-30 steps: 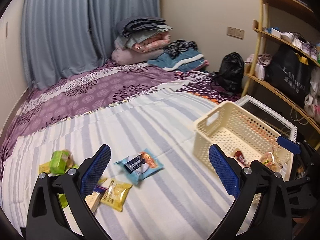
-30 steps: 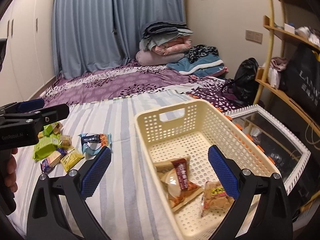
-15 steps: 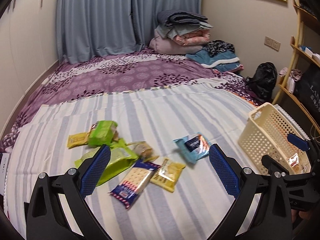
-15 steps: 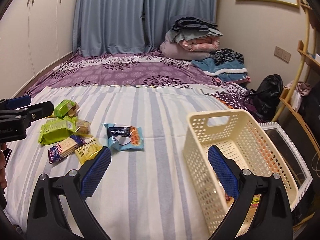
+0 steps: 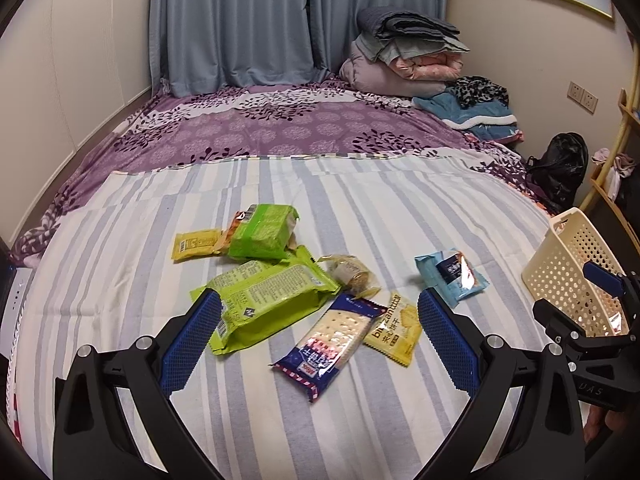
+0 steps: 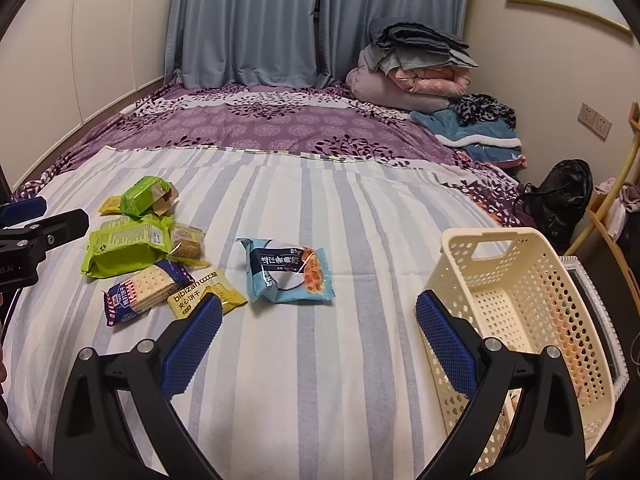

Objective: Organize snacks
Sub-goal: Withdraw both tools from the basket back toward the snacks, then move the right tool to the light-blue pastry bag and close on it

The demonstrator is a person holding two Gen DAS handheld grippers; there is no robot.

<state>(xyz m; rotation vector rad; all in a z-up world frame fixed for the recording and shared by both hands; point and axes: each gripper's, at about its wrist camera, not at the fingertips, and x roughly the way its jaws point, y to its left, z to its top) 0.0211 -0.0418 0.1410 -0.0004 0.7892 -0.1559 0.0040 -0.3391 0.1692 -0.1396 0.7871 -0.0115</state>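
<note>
Several snack packets lie on the striped sheet: a cracker packet [image 5: 331,340], a yellow packet [image 5: 394,330], a large green bag [image 5: 266,300], a smaller green pack [image 5: 264,233] and a light-blue packet [image 5: 452,275]. My left gripper [image 5: 320,344] hovers open just above the cracker packet, holding nothing. My right gripper [image 6: 318,346] is open and empty, in front of the light-blue packet [image 6: 290,270], with the cream basket [image 6: 520,292] at its right finger. A few packets show dimly through the basket [image 5: 572,276] wall.
Folded bedding [image 6: 416,68] and clothes are piled at the bed's far right corner. A black bag [image 6: 560,196] and a wooden shelf [image 6: 612,208] stand right of the bed. A framed glass panel [image 6: 600,320] lies under the basket. Cupboards line the left wall.
Both grippers have swung left, away from the basket and toward the loose snacks. The left one now sits over the snack pile. Both stayed open and empty.
</note>
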